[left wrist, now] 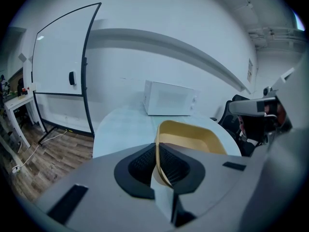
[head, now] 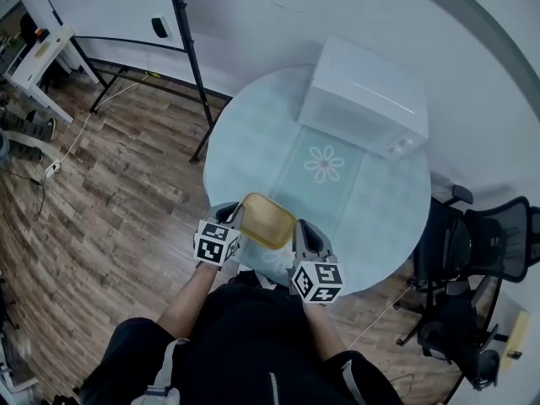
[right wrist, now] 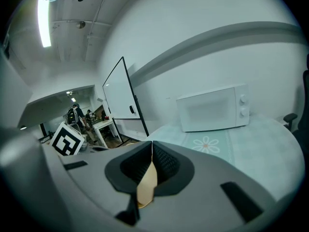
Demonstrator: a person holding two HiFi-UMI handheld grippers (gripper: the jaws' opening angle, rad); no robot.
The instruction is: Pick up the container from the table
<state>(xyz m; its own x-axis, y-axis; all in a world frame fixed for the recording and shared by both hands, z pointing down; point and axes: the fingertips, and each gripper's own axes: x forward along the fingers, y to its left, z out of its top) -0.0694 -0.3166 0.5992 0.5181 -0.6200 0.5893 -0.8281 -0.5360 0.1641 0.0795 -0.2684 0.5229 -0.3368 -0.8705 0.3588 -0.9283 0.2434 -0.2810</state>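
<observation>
A shallow yellow container (head: 268, 220) hangs over the near edge of the round table (head: 380, 201), held on both sides. My left gripper (head: 234, 226) is shut on its left rim, and the left gripper view shows the yellow container (left wrist: 193, 139) running out from between the closed jaws. My right gripper (head: 297, 241) is shut on the opposite rim; in the right gripper view only a thin edge of the container (right wrist: 147, 182) shows between the jaws.
A white microwave (head: 364, 97) stands at the table's far side, behind a daisy-print mat (head: 325, 164). A whiteboard on a black stand (head: 181, 36) is to the left, black office chairs (head: 472, 251) to the right. Wooden floor surrounds the table.
</observation>
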